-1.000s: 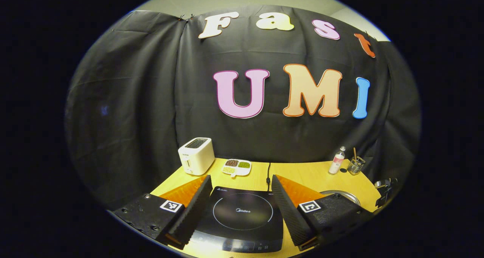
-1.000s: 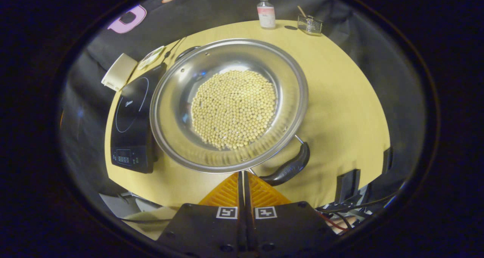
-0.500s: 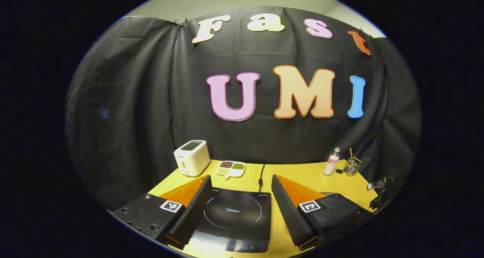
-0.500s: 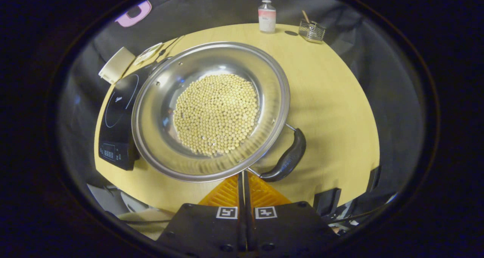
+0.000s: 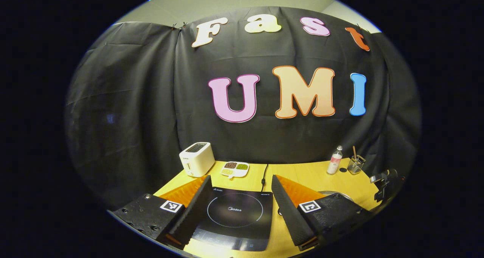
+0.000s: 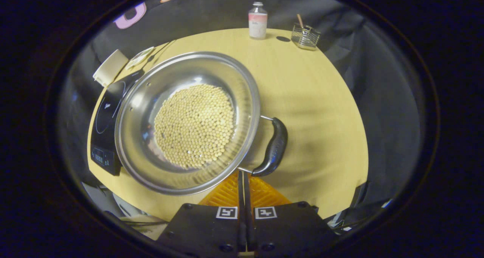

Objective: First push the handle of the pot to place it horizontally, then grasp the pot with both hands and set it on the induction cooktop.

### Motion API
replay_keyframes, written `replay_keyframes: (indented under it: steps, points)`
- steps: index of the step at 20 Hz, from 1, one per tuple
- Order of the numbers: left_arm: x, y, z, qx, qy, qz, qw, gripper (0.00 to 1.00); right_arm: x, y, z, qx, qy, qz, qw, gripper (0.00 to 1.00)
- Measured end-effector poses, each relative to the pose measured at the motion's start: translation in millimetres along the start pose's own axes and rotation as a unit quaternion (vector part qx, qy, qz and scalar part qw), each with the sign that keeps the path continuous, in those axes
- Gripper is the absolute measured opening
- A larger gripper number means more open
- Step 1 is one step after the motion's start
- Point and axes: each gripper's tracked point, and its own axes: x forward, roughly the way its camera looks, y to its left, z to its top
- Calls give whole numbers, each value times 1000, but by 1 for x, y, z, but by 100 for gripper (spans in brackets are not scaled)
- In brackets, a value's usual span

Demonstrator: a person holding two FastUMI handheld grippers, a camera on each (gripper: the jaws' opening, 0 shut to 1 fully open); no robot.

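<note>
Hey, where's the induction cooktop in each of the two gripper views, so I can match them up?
Left gripper view: the induction cooktop lies at bottom centre, between the open fingers of the left gripper.
Right gripper view: the cooktop sits at the left, partly behind the pot of beans.
Shared landmark: the white toaster, just beyond the cooktop in both.

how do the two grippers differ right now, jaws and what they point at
The left gripper has its jaws spread wide; the right gripper has them closed together. The left gripper looks level over the induction cooktop; the right gripper looks down on the pot, by its handle. Both have orange fingers.
</note>
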Motion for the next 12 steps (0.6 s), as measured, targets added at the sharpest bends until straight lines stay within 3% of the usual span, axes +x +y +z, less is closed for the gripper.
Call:
replay_keyframes:
  steps: [12]
  points:
    - [-11, -4, -6, -5, 11, 34, 999, 96, 17, -21, 44, -12, -24, 8, 1000, 2]
